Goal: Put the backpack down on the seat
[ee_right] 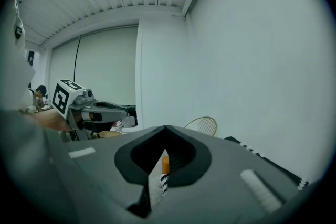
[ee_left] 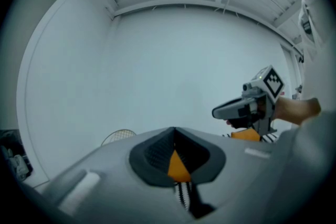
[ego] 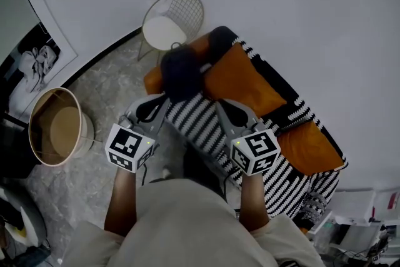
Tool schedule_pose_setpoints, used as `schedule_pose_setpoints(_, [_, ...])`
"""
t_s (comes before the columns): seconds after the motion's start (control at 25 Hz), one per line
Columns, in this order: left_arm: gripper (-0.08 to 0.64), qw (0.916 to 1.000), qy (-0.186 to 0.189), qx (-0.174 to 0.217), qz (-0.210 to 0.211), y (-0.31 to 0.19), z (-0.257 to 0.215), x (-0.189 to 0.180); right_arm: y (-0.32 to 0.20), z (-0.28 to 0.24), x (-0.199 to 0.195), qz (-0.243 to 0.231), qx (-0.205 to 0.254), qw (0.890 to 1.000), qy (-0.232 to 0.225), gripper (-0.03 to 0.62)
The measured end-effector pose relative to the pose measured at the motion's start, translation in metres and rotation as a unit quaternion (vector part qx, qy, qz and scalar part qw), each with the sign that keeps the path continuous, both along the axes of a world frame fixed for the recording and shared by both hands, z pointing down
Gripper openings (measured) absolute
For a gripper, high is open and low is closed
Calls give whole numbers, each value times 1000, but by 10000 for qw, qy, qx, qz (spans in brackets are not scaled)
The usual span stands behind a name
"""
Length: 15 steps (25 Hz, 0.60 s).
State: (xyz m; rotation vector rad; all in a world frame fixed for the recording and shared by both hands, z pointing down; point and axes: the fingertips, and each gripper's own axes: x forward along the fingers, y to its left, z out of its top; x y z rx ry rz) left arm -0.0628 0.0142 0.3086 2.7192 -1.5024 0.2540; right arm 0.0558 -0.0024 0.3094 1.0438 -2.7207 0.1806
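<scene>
Centre frame, the backpack (ego: 181,75) is dark navy and the sofa (ego: 247,81) orange under a black-and-white striped throw (ego: 200,125); upper centre, the wire chair (ego: 187,9) is gold, white-seated.

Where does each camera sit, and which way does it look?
Head view: on the person's head, looking steeply down at the striped sofa; forearms, left hand-held gripper, right hand-held gripper show.
Left gripper view: on the left one, facing the white wall; its shut jaws show.
Right gripper view: on the right one, same wall; shut jaws show.
Both gripper views share the wire chair.
</scene>
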Motion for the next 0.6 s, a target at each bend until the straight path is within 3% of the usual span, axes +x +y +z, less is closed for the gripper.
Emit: schedule_pose_setpoints(0.6, [5, 9996, 106, -197, 151, -8, 12, 8, -4, 5, 6, 70, -17, 10000, 16, 5])
